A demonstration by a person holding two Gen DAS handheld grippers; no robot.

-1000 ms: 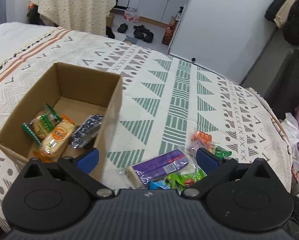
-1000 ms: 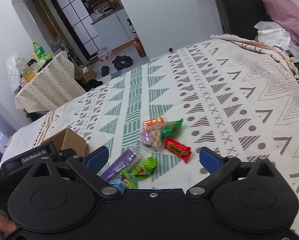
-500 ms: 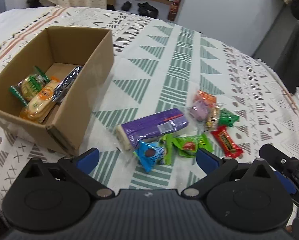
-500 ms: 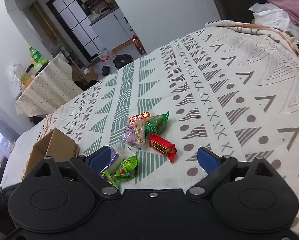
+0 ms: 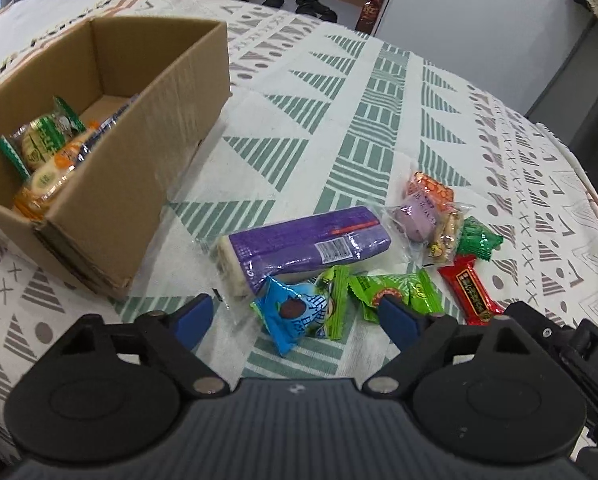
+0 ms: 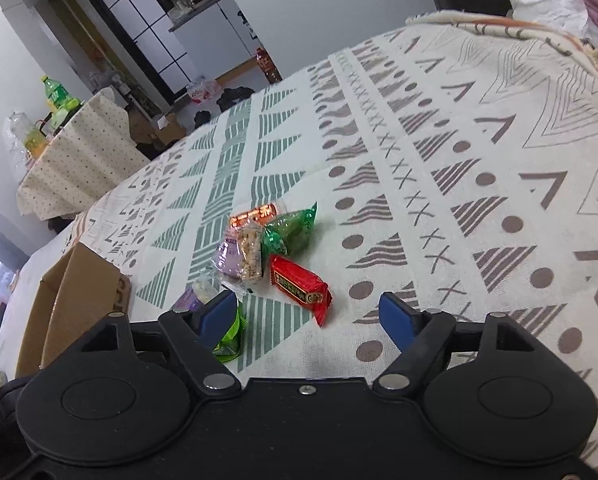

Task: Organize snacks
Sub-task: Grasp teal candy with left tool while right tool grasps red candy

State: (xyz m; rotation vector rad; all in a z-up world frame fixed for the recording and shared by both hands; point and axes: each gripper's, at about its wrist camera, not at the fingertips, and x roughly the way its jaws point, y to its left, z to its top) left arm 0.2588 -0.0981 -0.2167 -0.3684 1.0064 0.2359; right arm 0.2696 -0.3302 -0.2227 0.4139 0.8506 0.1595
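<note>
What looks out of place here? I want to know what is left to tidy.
Loose snacks lie in a jumble on the cloth beside the cardboard box, including the purple packet and red packet; nothing looks spilled or damaged.

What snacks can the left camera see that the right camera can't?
Only the left wrist view looks inside the cardboard box: a green-wrapped snack and an orange one. It also shows the whole purple pack and the blue candy.
Only the right wrist view shows the green bottle on a far table.
Both show the red candy, the patterned cloth, and an open tool, left tool and right tool.
</note>
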